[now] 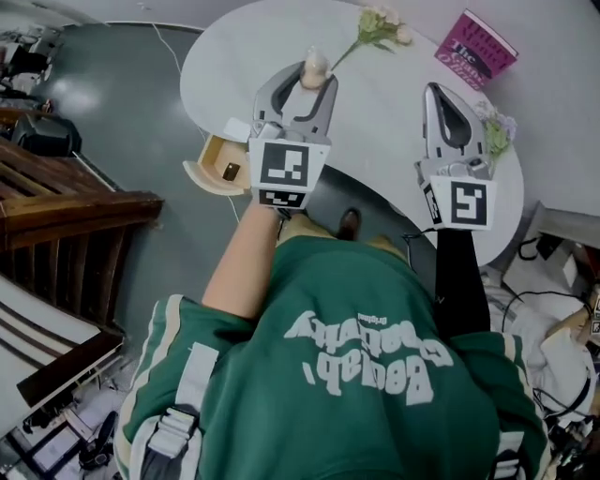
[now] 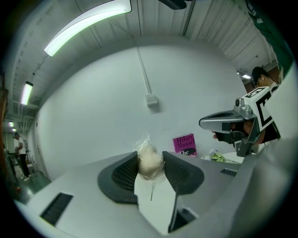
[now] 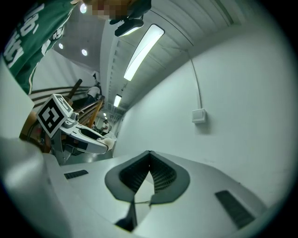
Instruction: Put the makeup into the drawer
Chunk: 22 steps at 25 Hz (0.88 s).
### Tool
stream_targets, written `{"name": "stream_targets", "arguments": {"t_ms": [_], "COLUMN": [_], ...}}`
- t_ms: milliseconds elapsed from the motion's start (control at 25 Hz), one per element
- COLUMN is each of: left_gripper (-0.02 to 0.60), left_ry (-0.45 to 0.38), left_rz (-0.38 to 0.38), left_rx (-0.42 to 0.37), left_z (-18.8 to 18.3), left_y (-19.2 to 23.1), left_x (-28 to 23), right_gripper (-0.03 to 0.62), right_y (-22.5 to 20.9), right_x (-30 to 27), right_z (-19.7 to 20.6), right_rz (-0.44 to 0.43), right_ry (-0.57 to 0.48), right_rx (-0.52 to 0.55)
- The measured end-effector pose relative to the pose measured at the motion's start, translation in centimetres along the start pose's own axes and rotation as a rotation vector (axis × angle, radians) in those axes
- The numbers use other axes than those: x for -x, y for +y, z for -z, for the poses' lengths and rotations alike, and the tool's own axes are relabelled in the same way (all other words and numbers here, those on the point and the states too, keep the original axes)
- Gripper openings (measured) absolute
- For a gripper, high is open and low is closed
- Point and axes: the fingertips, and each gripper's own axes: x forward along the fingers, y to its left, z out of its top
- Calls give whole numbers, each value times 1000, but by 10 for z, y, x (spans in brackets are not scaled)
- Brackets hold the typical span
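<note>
The makeup is a beige puff in clear wrap [image 1: 314, 66], pinched between the pads of my left gripper [image 1: 307, 77], which is held above the white round table [image 1: 244, 56]. In the left gripper view the puff [image 2: 149, 161] sits squeezed between the two dark pads. Below the table's left edge a small wooden drawer [image 1: 212, 165] stands pulled open, with a small dark item inside. My right gripper [image 1: 438, 91] hovers to the right over the table's edge, its jaws together with nothing in them [image 3: 149, 154].
A pink book [image 1: 475, 49] lies at the table's far right, and flower sprigs [image 1: 377, 26] lie at the back and by the right gripper [image 1: 498, 131]. Dark wooden furniture [image 1: 66, 211] stands on the left. Cables and clutter lie at the lower right.
</note>
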Motion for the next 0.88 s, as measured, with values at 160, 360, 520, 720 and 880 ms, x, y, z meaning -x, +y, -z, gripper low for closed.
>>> {"name": "stream_targets", "arguments": {"t_ms": [160,360,520,720,880], "left_gripper": [181,181,181,181,181], "left_ry": [23,55,84,127,157], "left_rz": [-111,-240,-330,-431,-486], "left_rx": [1,-4,-2,6,16], "left_z": [7,17,28,41,52], "left_y": [51,108,148,182,201], "left_x": [32,77,115,163,196], "right_gripper": [9,9,9,9,9], "right_y": [46,106,159,222,264], "right_x": [-36,-80,-106,-128,-136], "right_z": [-7,-19,-29,-42,-51], "right_rz": [-116,-248,-345,-469,-539], "right_ry": [-19,-49,-70,-96,-105], "right_rx": [-2,-23,-35,-54,-55]}}
